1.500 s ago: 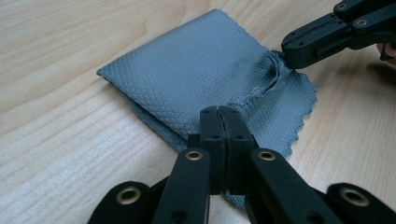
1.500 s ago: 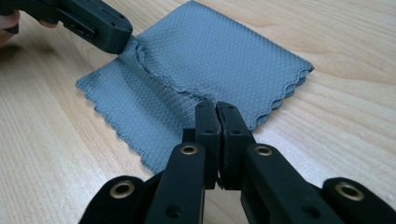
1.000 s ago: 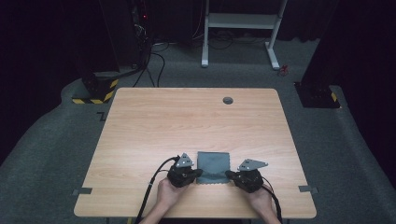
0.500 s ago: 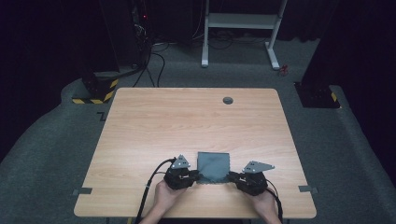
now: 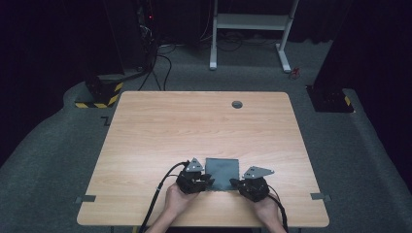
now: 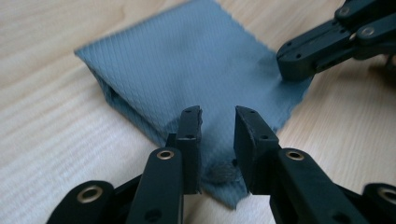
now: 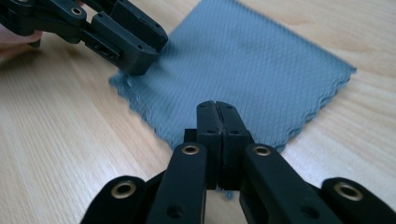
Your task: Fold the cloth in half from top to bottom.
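Observation:
A grey-blue folded cloth (image 5: 222, 171) lies flat near the table's front edge, between both grippers. My left gripper (image 6: 218, 116) is open, its jaws straddling the cloth's (image 6: 196, 70) near left corner, low over the fabric. My right gripper (image 7: 217, 109) has its jaws pressed together at the near right corner of the cloth (image 7: 252, 70), and the corner runs in under them. In the high view the left gripper (image 5: 206, 181) and right gripper (image 5: 235, 183) point inward at the cloth's front corners. Each gripper view also shows the other gripper farther off: the right one (image 6: 299, 60), the left one (image 7: 135, 51).
The wooden table (image 5: 194, 131) has a small round grommet (image 5: 237, 104) near its far edge. Tape tabs (image 5: 85, 198) mark the front corners. Dark floor, cables and a white frame (image 5: 252, 22) lie beyond the table.
Both hands drew slightly outward and back half a second ago, then came in again to the cloth's front corners. The cloth has stayed in place.

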`<state>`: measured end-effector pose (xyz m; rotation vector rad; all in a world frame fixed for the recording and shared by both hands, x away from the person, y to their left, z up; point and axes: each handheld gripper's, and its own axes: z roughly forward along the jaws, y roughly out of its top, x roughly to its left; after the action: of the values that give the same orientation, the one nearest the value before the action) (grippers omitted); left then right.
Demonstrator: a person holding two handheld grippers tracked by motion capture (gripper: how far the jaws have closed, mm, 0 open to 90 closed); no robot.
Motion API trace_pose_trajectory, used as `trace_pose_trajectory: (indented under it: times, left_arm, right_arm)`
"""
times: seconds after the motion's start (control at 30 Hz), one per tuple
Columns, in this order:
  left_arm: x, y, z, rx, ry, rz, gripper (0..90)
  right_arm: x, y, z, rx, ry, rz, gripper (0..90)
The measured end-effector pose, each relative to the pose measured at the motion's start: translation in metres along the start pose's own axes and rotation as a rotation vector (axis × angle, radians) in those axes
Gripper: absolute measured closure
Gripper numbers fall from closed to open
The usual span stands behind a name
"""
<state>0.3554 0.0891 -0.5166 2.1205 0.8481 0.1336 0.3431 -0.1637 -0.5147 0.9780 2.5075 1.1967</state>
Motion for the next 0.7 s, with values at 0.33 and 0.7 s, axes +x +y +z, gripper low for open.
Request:
trace_pose_trajectory:
  times: [0.33, 0.7]
  left_arm:
    - [-0.005, -0.013, -0.007, -0.007, 0.018, 0.028, 70.9]
    - [-0.013, -0.021, -0.01, -0.015, 0.085, 0.093, 67.6]
  right_arm:
    - [0.004, -0.016, -0.006, 0.002, -0.068, -0.05, 73.3]
    - [0.009, -0.019, -0.009, 0.012, -0.116, -0.082, 65.4]
